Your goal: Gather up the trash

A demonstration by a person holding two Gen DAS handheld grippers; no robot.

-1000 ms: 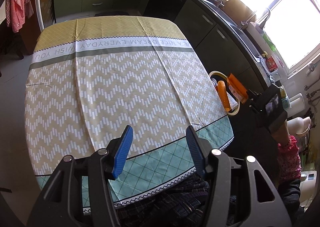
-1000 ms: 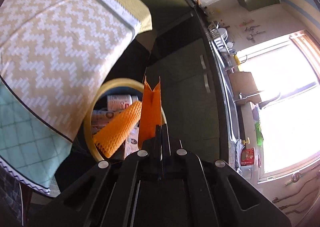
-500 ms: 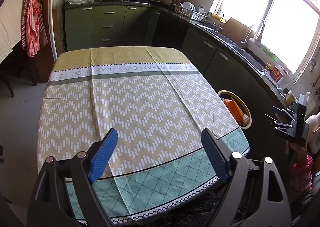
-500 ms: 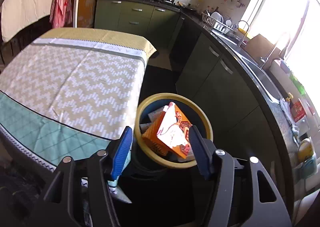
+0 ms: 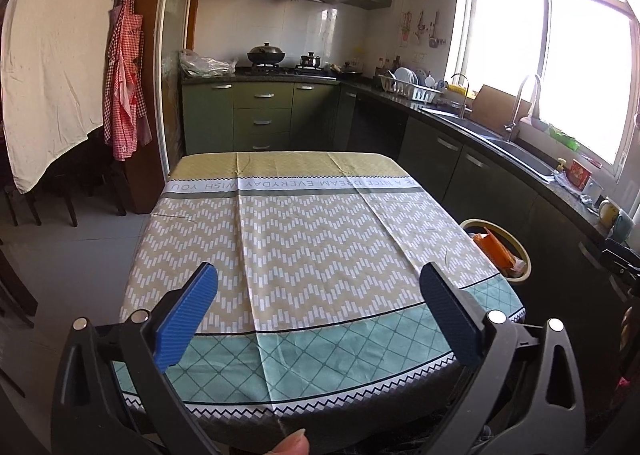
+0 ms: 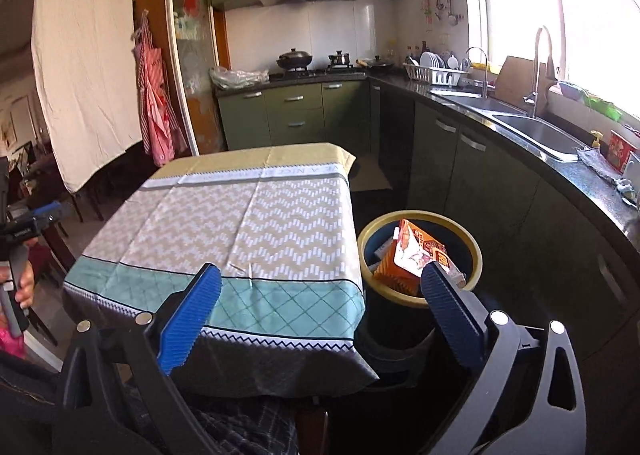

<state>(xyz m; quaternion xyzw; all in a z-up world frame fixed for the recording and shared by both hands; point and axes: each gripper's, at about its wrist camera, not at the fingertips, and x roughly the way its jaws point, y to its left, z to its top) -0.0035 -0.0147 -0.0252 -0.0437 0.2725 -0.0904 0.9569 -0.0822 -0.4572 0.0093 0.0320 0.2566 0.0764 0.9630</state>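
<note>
Lying in bin (image 6: 420, 297), orange carton (image 6: 412, 255), both claws just opening (empty).

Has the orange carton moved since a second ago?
Yes. The orange carton left the right claw, whose jaws just opened, and now lies inside the bin.

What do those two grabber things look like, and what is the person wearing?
Each grabber is a black plastic frame with triangle-shaped holes and round silver bolts. The left gripper and the right gripper both end in two flat blue ribbed fingers. No cables show. The person wears a pink sleeve.
</note>
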